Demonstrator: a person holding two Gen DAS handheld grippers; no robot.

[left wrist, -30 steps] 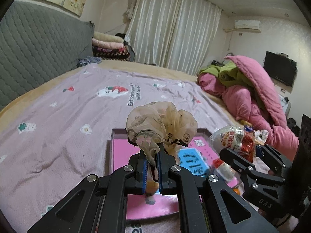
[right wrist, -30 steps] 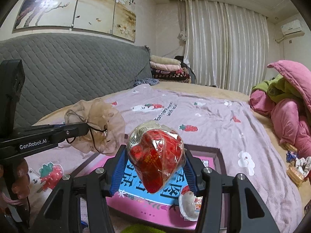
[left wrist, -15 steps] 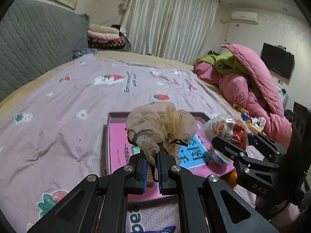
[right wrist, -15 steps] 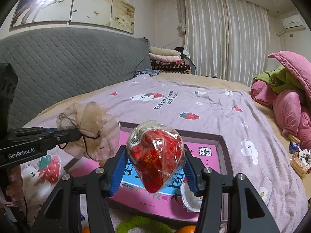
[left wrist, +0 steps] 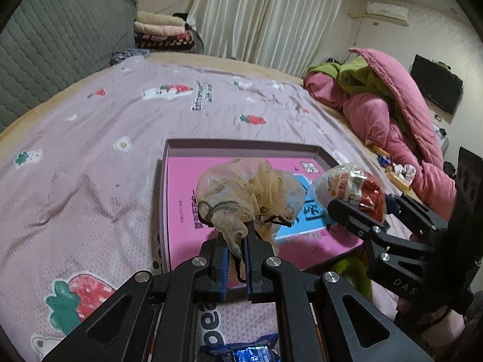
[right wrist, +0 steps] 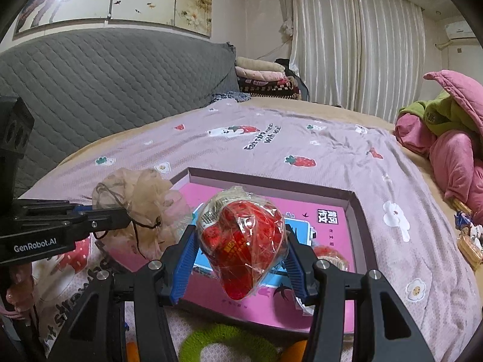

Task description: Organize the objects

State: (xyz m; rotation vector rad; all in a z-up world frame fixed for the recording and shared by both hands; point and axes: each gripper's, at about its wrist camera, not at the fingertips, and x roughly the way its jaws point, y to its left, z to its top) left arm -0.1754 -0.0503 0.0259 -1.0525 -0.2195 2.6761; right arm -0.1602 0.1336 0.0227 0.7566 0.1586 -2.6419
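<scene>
My left gripper (left wrist: 235, 259) is shut on a beige sheer scrunchie (left wrist: 247, 190) and holds it above the near left part of a shallow box with a pink and blue bottom (left wrist: 187, 181). My right gripper (right wrist: 240, 259) is shut on a clear-wrapped red snack bag (right wrist: 241, 235), held above the box (right wrist: 271, 182). The scrunchie also shows at the left of the right wrist view (right wrist: 142, 199). The snack bag shows at the right of the left wrist view (left wrist: 353, 190).
The box lies on a purple bedsheet with strawberry prints (left wrist: 90, 150). A second wrapped snack (right wrist: 329, 256) lies in the box. A green ring (right wrist: 217, 344) and a blue packet (left wrist: 247, 353) lie at the near edge. Pink and green bedding (left wrist: 392, 99) is piled at the right.
Both grippers have tilted downward and moved in over the box, each still holding its object. The box now fills more of both views.
</scene>
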